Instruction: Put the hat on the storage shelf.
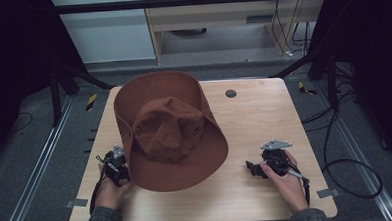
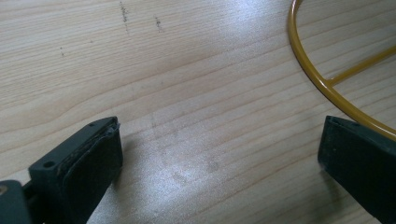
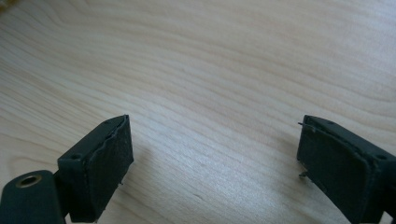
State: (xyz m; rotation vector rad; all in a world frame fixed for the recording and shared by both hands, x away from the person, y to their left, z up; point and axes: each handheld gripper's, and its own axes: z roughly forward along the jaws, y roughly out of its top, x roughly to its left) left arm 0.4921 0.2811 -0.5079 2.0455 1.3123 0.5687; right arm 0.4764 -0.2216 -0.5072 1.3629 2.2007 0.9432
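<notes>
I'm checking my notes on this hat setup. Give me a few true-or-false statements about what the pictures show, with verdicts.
1. The brown hat lies on the wooden table. True.
2. The left claw grips the hat's brim. False: its jaws stand wide apart with bare wood between them.
3. The right claw is open over bare wood. True.
4. The right claw touches the hat. False: it sits apart from it, to its right.
5. A yellow wire ring lies on the table. True.

Yellow wire ring (image 2: 310,70) on wooden table (image 1: 254,118); black floor cables (image 1: 346,164).
</notes>
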